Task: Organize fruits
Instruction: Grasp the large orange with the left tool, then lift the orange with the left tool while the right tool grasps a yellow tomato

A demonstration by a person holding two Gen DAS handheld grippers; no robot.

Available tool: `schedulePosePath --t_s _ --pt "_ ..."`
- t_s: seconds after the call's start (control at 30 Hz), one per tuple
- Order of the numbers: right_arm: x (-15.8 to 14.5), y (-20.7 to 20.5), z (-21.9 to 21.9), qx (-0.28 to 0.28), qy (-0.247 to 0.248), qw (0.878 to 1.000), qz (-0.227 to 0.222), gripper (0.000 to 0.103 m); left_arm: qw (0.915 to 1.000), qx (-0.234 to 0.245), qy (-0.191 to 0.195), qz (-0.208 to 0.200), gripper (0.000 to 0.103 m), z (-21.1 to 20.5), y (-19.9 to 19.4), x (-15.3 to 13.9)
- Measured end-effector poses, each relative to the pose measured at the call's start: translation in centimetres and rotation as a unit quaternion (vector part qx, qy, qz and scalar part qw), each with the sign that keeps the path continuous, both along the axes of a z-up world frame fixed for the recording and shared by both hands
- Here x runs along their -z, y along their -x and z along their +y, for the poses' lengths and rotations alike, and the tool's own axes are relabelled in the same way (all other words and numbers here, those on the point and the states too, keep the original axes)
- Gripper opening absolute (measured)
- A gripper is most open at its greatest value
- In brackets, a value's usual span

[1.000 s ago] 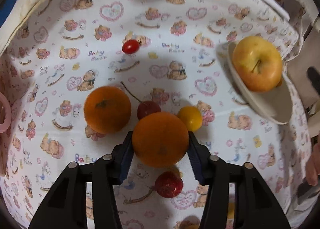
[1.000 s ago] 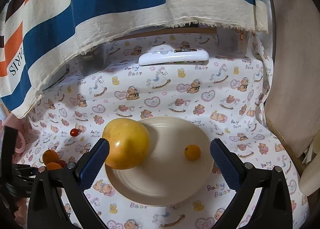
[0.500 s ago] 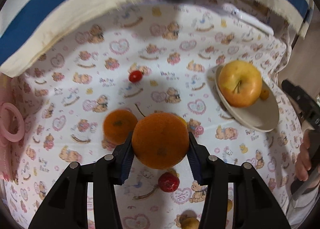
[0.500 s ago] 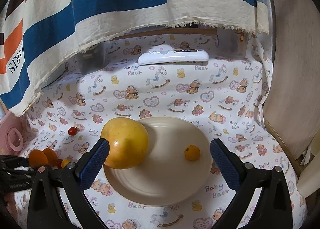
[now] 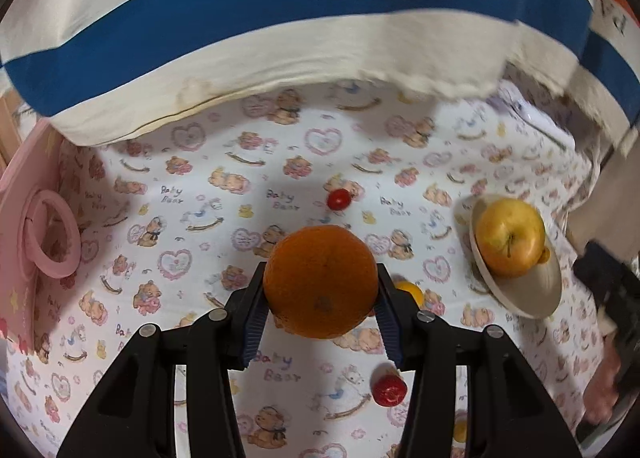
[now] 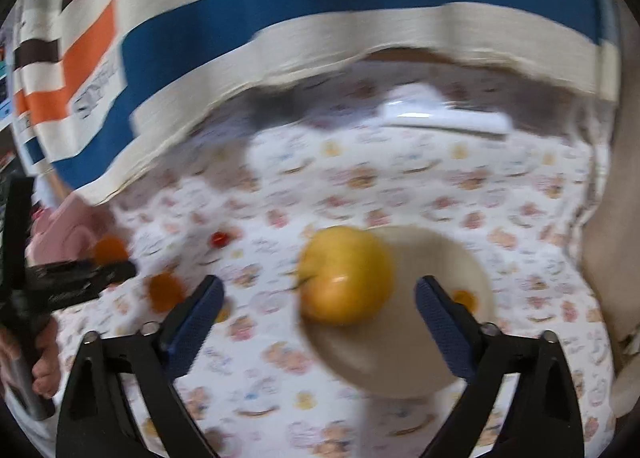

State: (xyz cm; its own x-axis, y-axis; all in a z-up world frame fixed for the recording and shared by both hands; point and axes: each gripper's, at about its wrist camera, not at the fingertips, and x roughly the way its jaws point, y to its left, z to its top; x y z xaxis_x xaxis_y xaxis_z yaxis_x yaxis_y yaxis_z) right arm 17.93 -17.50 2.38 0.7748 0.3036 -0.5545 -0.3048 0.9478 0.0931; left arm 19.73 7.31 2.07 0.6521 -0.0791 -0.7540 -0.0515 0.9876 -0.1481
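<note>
Clearly, the left wrist view shows the left claw (image 5: pixel 320 308) clamped on an orange (image 5: pixel 321 281), held above the bear-print surface (image 5: pixel 208 193); a cherry tomato (image 5: pixel 339 199), a red fruit (image 5: pixel 389 390) and a pink ring (image 5: pixel 51 236) appear sharply only here. The blurred right wrist view alone shows the right claw (image 6: pixel 316 304), its jaws apart and just narrowed with nothing between them, before a plate (image 6: pixel 400 358) carrying an apple (image 6: pixel 346 276) and a small orange fruit (image 6: pixel 464 298).
</note>
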Motion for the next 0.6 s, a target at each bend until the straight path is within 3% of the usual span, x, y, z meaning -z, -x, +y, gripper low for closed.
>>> schedulePosePath --t_s 0.07,0.27,0.47,0.6 --pt "0.5 -0.3 2.2 -0.028 0.007 0.999 0.021 0.081 1.0000 -0.006 0.004 0.001 0.048 0.5 -0.1 0.0" --pt "3.7 -0.9 9.0 -0.070 0.074 0.993 0.061 0.065 0.9998 -0.007 0.015 0.007 0.048 1.2 -0.3 0.0" --pt "6.1 -3.6 10.8 -0.066 0.067 0.989 0.111 0.047 0.9994 -0.020 0.009 0.027 0.048 1.7 -1.2 1.1" --pt "6.5 -4.9 11.0 -0.067 0.056 0.988 0.128 0.047 0.9986 -0.031 0.012 0.042 0.048 2.3 -1.8 1.9"
